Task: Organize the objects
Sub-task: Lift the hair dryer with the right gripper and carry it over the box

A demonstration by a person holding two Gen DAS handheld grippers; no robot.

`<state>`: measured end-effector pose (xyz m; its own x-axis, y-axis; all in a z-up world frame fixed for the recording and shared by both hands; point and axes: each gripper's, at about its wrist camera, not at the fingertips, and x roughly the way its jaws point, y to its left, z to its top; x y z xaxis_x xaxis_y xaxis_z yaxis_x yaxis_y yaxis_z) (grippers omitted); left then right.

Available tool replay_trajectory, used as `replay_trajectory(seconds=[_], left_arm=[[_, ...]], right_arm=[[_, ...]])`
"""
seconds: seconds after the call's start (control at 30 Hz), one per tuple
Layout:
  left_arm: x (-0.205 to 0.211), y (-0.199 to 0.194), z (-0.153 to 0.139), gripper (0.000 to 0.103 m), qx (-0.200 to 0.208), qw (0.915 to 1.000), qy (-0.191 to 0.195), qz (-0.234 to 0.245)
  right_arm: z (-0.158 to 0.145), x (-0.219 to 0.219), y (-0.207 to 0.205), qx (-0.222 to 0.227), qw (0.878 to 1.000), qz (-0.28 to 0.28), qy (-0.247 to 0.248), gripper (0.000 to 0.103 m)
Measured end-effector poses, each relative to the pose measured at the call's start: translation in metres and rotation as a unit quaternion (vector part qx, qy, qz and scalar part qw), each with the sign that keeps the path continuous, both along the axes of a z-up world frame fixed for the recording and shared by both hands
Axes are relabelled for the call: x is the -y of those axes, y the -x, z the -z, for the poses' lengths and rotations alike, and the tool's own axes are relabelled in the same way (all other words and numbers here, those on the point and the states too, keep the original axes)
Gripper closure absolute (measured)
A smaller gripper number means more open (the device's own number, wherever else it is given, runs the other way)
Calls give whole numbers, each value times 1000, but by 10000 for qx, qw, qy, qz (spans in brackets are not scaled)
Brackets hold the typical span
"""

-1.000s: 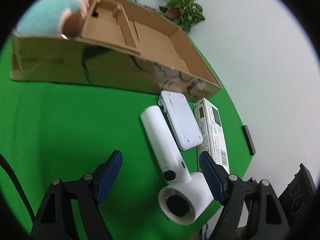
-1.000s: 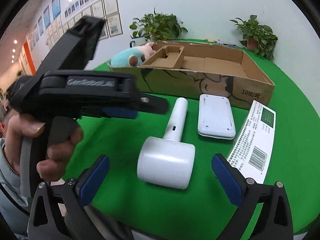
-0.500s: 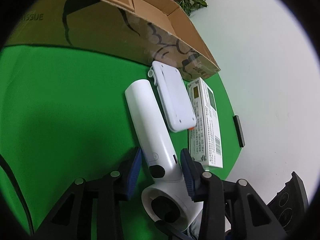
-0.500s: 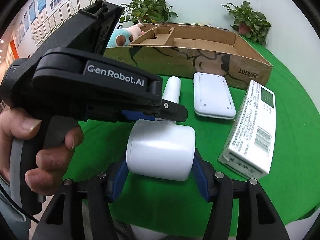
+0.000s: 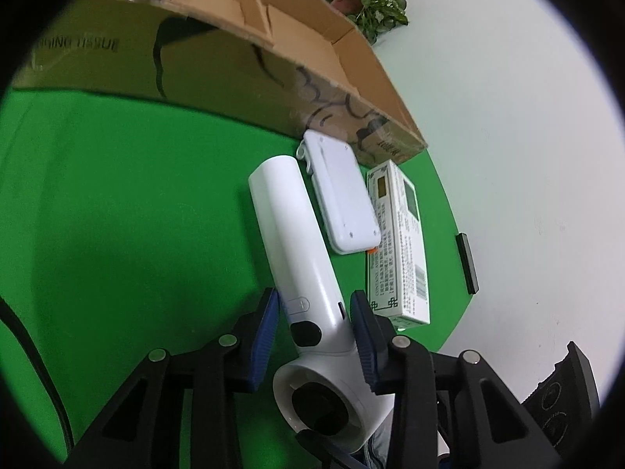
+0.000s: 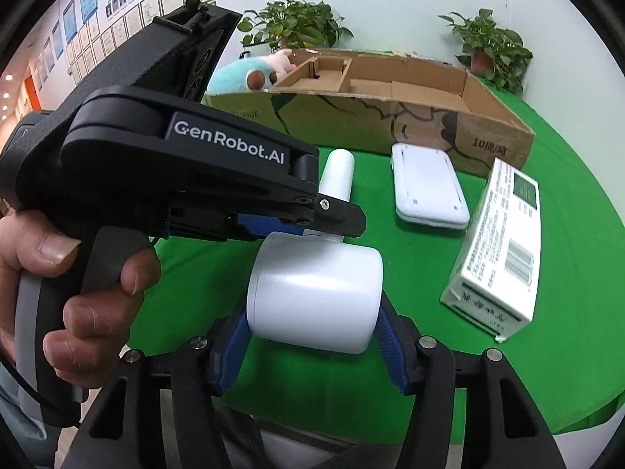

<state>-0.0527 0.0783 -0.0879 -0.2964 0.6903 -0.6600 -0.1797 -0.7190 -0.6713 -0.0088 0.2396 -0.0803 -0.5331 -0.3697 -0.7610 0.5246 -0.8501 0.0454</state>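
A white hair dryer (image 5: 297,250) lies on the green table, handle pointing toward the cardboard box (image 5: 242,62). My left gripper (image 5: 314,320) is shut on its handle near the buttons. My right gripper (image 6: 312,336) is shut on the dryer's round head (image 6: 316,293). The left gripper's black body (image 6: 187,172) crosses the right wrist view above the dryer. A white flat case (image 5: 343,199) and a white printed carton (image 5: 398,246) lie to the right of the dryer.
The open cardboard box (image 6: 390,109) with inner dividers stands at the back of the table. A teal plush toy (image 6: 250,74) sits at its left end. Potted plants (image 6: 492,47) stand behind. The table edge (image 5: 449,211) runs close on the right.
Both grippers moved in from open and closed on the hair dryer: left on the handle, right on the head. The dryer now looks slightly raised in both views.
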Motion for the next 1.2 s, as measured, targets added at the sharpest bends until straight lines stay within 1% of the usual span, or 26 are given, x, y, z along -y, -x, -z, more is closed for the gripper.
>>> replay_trajectory(seconds=[0.13,0.23,0.33,0.4,0.43,0.6,0.63,0.7,0.73,0.97,1.2], left_arm=[[2,-3,-26,68,-402,9991,95,-10],[3,-2,-46,68,-668,9976,168,17],[5,13,-67,68,-881,9959,226,17],[0,15,-84,69,-1107,9934,296,62],[-6,17,-88,69,-1188,9923,329,79],[-6,29,-123,69,-1510,9876,403,174],[-18,35,-124,69,-1562,9867,417,186],[-23,47,-133,69,-1675,9846,455,214],[-26,60,-140,69,-1706,9839,478,226],[-28,84,-173,69,-1908,9798,545,266],[-24,120,-187,69,-1872,9804,583,165]], right_arm=[[-19,7,-1,-367,9993,36,17,47],[-32,10,1,-536,9985,96,89,47],[-47,11,7,-679,9974,170,144,47],[-59,12,12,-844,9960,219,175,47],[-64,13,14,-909,9954,245,181,47],[-92,15,28,-1212,9918,334,240,47],[-97,16,31,-1252,9912,352,251,47],[-108,17,39,-1340,9899,384,260,47],[-113,18,44,-1372,9894,397,271,47],[-149,27,75,-1579,9863,432,205,47],[-173,41,116,-1450,9885,361,208,47]])
